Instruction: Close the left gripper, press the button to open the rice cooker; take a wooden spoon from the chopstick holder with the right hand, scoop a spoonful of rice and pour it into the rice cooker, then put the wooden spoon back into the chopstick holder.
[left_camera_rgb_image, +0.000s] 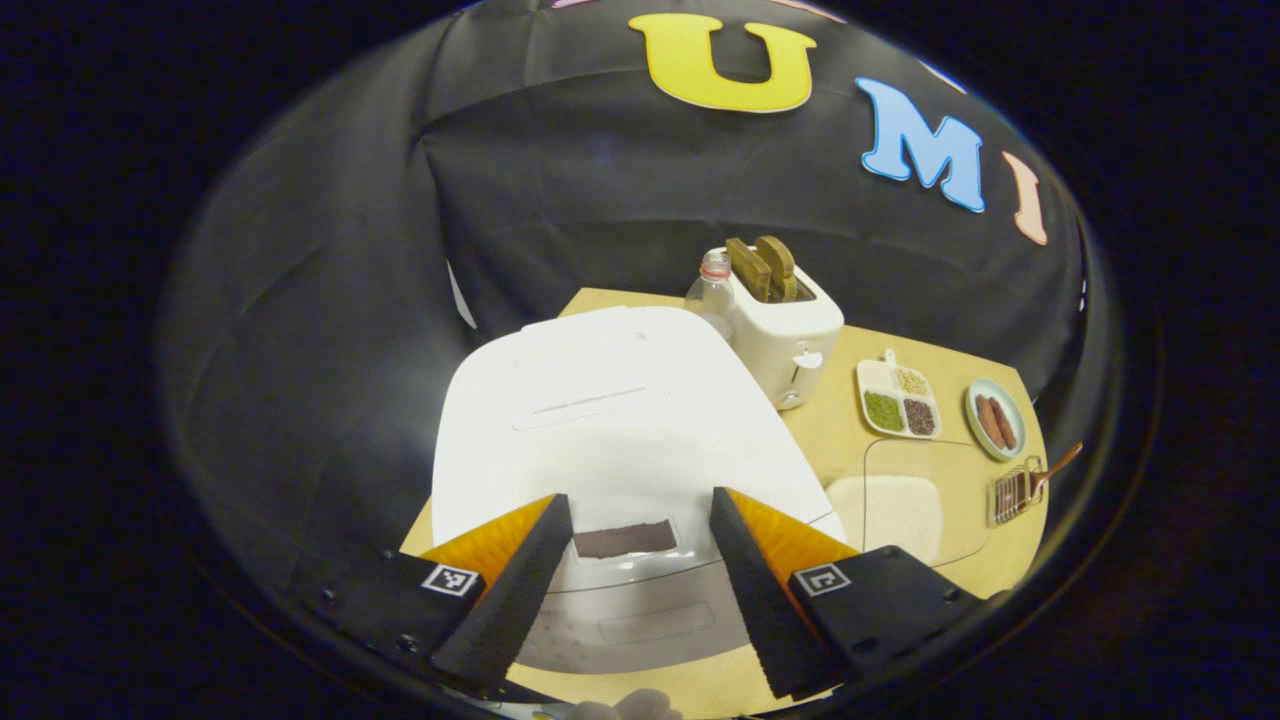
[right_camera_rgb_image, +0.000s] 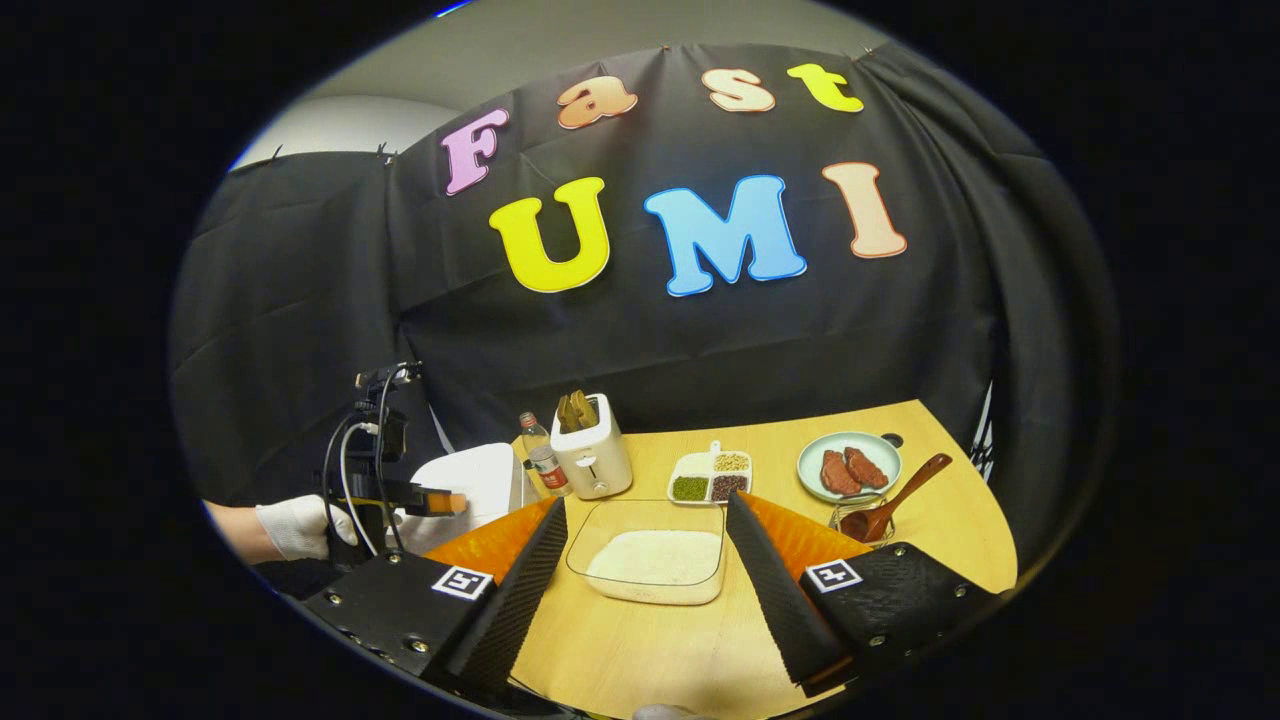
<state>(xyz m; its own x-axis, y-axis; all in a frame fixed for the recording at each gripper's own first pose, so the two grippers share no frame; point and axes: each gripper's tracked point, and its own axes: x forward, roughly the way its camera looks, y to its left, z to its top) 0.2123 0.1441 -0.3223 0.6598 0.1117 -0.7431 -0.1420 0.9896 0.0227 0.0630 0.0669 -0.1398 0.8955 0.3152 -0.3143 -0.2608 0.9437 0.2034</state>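
Nearest the lens in the left gripper view, the left tool (left_camera_rgb_image: 635, 590) hangs with its fingers spread wide apart, grasping nothing, directly above the front edge of the rice cooker (left_camera_rgb_image: 610, 420). The cooker's lid is down. Between the fingers lies a dark rectangular panel (left_camera_rgb_image: 625, 540), and below it a faint oblong outline (left_camera_rgb_image: 655, 625) on the grey front band; this is probably the release button, though the pictures do not settle it.

Step in hand, as judged: close the left tool, then press.
1. Bring the fingers fully together first, so that the joined tips form one blunt point.
2. Centre that point over the button, not the panel.
3. Push straight down and keep clear of the lid's swing.

To the right on the worktop (left_camera_rgb_image: 900, 350) stand the toaster (left_camera_rgb_image: 785, 335), the sectioned dish (left_camera_rgb_image: 898, 400) and the plate (left_camera_rgb_image: 995, 418).

In the right gripper view, the left tool (right_camera_rgb_image: 445, 498) is seen at far left, held by a gloved hand (right_camera_rgb_image: 295, 528) over the cooker. The right tool (right_camera_rgb_image: 645, 590) is likewise released and empty, above the clear container of rice (right_camera_rgb_image: 655, 560). At far right the wooden spoon (right_camera_rgb_image: 895, 500) leans in the chopstick holder (right_camera_rgb_image: 860, 518), untouched.
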